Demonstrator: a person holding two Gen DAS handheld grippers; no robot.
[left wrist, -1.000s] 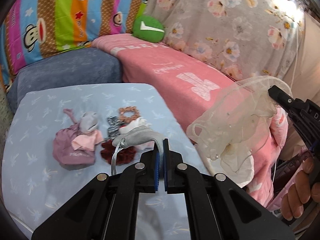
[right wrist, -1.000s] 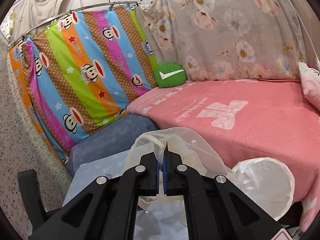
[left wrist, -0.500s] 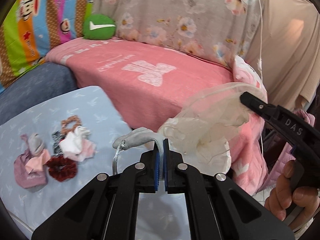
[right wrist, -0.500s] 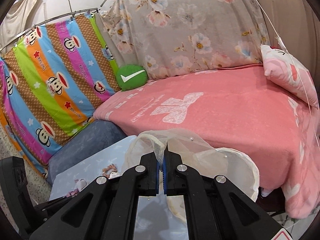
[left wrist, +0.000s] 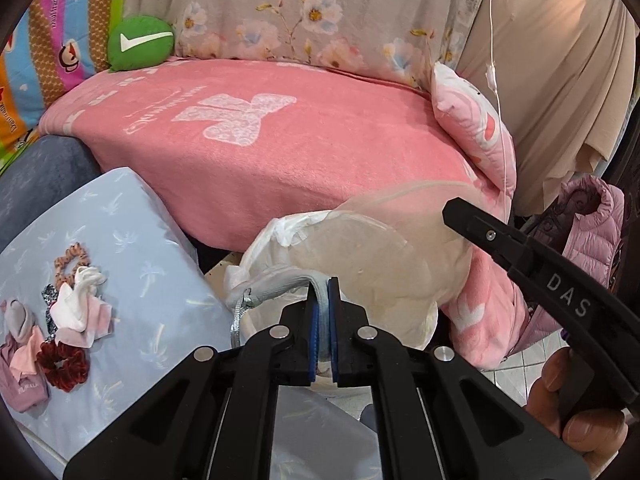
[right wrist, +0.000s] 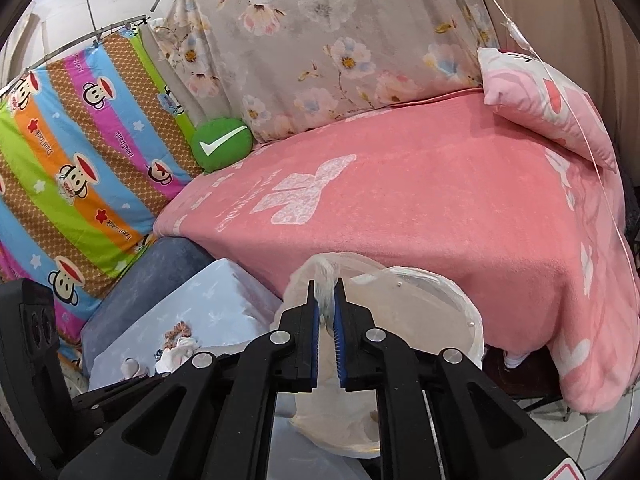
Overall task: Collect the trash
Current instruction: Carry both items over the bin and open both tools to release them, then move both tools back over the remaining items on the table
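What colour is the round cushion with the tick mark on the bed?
Green with a white tick, seen best in the right wrist view: round cushion.

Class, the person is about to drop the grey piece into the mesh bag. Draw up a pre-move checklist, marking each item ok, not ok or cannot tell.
1. Left hand-held gripper shut on the grey piece: ok.
2. Grey piece over the mesh bag mouth: cannot tell.
3. Right hand-held gripper firm on the bag's rim: not ok, jaws opening with mesh between them.
4. Bag mouth open: ok.
5. All items off the blue sheet: not ok, red scrunchie remains.
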